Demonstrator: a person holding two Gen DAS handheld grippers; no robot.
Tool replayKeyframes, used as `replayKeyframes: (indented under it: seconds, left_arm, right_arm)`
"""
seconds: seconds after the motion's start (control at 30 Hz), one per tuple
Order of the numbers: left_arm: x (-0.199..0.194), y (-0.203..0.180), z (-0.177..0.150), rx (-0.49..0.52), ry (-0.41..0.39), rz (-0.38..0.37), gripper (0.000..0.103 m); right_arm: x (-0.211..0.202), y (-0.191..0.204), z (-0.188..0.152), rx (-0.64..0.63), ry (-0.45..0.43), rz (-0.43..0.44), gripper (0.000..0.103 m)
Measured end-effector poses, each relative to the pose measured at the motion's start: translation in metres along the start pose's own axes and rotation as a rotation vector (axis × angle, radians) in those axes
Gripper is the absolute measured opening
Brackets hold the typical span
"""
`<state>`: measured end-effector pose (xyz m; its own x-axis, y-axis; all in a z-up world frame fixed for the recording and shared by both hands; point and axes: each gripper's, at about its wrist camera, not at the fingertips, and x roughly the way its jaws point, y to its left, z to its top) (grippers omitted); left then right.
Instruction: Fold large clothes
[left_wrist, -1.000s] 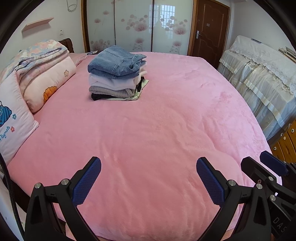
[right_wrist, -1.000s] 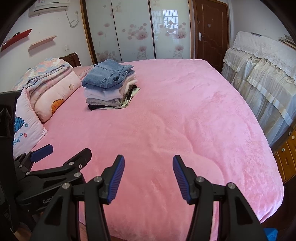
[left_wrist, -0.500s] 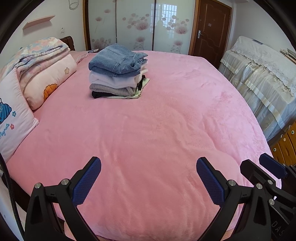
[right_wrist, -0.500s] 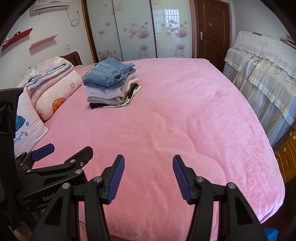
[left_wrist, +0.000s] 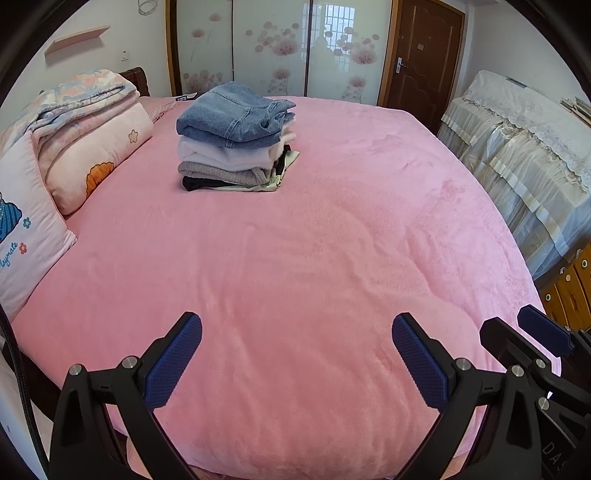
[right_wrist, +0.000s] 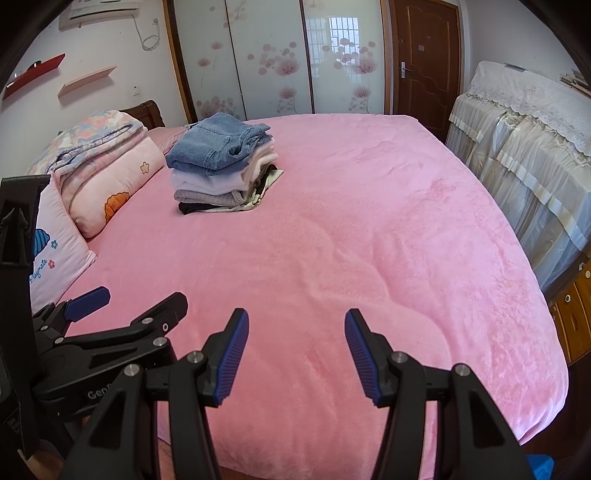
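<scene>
Pink plush blanket across whole bed, lightly rippled near front edge.

Left gripper: held low over near edge of bed, pointing along blanket toward headboard end. Jaws spread wide, blue ridged pads well apart, nothing between them, only blanket below. Same tool visible in right wrist view at lower left, level with and just beside right one.

Right gripper: also low over near bed edge, aimed same way, roughly level. Jaws parted, narrower gap than left, blue pads facing each other, holding nothing. Tip of it seen at far right of left wrist view.

Stack of folded clothes: sitting on blanket at far left part of bed, well apart from both tools. Folded jeans on top, pale lilac-white piece under, then grey knit, then black and a pale greenish piece at bottom. Edges roughly squared, right side a bit ragged. No contact with either tool.

Left of stack: folded pink quilt with flower and orange print, near but not touching stack. Pillow with blue cartoon print nearer front left.

Background: frosted sliding doors with flower pattern, brown door, lace-covered furniture along right side.
</scene>
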<state>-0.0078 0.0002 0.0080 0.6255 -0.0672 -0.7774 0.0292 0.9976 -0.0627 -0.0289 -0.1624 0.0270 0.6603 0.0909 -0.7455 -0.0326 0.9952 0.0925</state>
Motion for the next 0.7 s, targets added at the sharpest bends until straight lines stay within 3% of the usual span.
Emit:
replayKeyframes:
  seconds: [0.7]
  left_arm:
    - [0.0051, 0.0015, 0.0006, -0.004, 0.012, -0.004, 0.102]
  right_arm:
    - [0.003, -0.0033, -0.0048, 0.002, 0.008, 0.004, 0.055]
